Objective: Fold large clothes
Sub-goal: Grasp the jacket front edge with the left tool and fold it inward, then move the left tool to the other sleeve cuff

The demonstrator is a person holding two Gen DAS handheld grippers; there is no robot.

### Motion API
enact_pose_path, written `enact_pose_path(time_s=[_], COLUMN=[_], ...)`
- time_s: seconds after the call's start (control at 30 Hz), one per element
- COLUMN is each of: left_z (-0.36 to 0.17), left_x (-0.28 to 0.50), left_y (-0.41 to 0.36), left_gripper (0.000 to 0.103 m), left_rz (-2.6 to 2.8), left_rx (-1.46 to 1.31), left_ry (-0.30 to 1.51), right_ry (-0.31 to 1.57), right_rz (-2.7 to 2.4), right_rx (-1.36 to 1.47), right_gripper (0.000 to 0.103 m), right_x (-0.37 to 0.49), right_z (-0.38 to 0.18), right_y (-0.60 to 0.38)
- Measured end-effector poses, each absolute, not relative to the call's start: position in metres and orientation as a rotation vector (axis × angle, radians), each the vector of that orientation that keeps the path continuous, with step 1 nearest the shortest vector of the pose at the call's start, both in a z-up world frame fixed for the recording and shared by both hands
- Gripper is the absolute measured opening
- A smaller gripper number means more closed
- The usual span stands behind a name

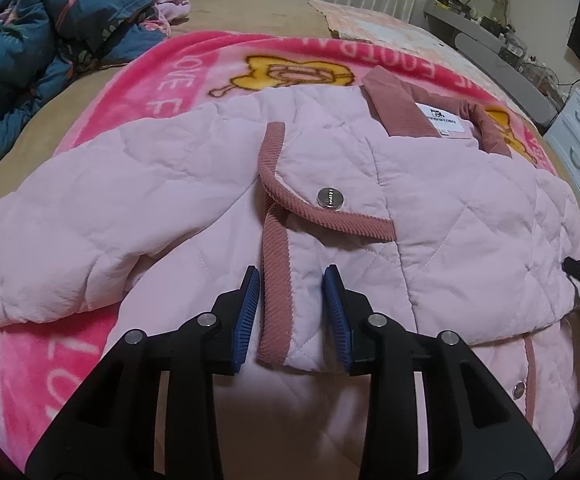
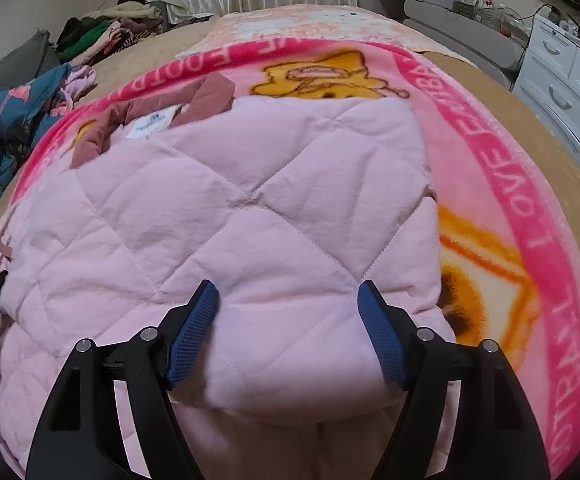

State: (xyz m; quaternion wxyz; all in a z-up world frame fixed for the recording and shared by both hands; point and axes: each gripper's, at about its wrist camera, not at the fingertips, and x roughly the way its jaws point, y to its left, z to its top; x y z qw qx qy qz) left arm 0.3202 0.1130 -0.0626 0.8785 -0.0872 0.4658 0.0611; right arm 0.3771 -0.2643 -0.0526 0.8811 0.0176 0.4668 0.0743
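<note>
My pink quilted jacket [image 1: 329, 184] lies spread on the bright pink blanket [image 1: 162, 92] that covers the bed [image 1: 250, 16], its collar [image 1: 393, 108] at the far end. My left hand-held gripper [image 1: 291, 280] hangs over the sleeve cuff with its corduroy trim [image 1: 276, 276], pads apart on either side, gripping nothing. My right hand-held gripper [image 2: 288, 296] stands wide open over the folded quilted panel, its pads clear of the fabric

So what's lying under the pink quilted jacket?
The pink quilted jacket lies on a bright pink cartoon blanket spread over a tan bedcover. The blanket's middle is covered by it.
</note>
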Motion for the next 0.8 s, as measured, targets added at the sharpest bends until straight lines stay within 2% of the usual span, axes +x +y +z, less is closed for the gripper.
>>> enact_pose_path(time_s=[0.13, 0.23, 0.3, 0.4, 0.57, 0.6, 0.63, 0.8], left_z=[-0.058, -0.054, -0.05, -0.041, -0.021, -0.015, -0.01, 0.006], left_x=[0.317, 0.313, 0.31, 0.303, 0.291, 0.287, 0.284, 0.271], left_y=[0.112, 0.113, 0.113, 0.114, 0.112, 0.112, 0.113, 0.119], left_gripper=[0.027, 0.027, 0.029, 0.042, 0.084, 0.089, 0.094, 0.094], left_rz=[0.133, 0.136, 0.136, 0.138, 0.139, 0.142, 0.146, 0.158], left_rx=[-0.17, -0.178, -0.182, -0.184, -0.168, -0.165, -0.165, -0.18], left_ry=[0.972, 0.973, 0.971, 0.965, 0.943, 0.933, 0.926, 0.912], right_ry=[0.939, 0.928, 0.922, 0.914, 0.885, 0.877, 0.866, 0.82], right_rz=[0.162, 0.164, 0.168, 0.175, 0.197, 0.204, 0.205, 0.236], right_rx=[0.064, 0.069, 0.07, 0.084, 0.092, 0.091, 0.093, 0.096], right_gripper=[0.074, 0.082, 0.082, 0.082, 0.085, 0.087, 0.096, 0.097], right_x=[0.363, 0.353, 0.347, 0.339, 0.326, 0.324, 0.321, 0.31], right_z=[-0.037, -0.03, -0.026, -0.018, -0.001, 0.004, 0.008, 0.028], right_y=[-0.271, -0.272, -0.272, -0.27, -0.26, -0.256, -0.254, -0.237])
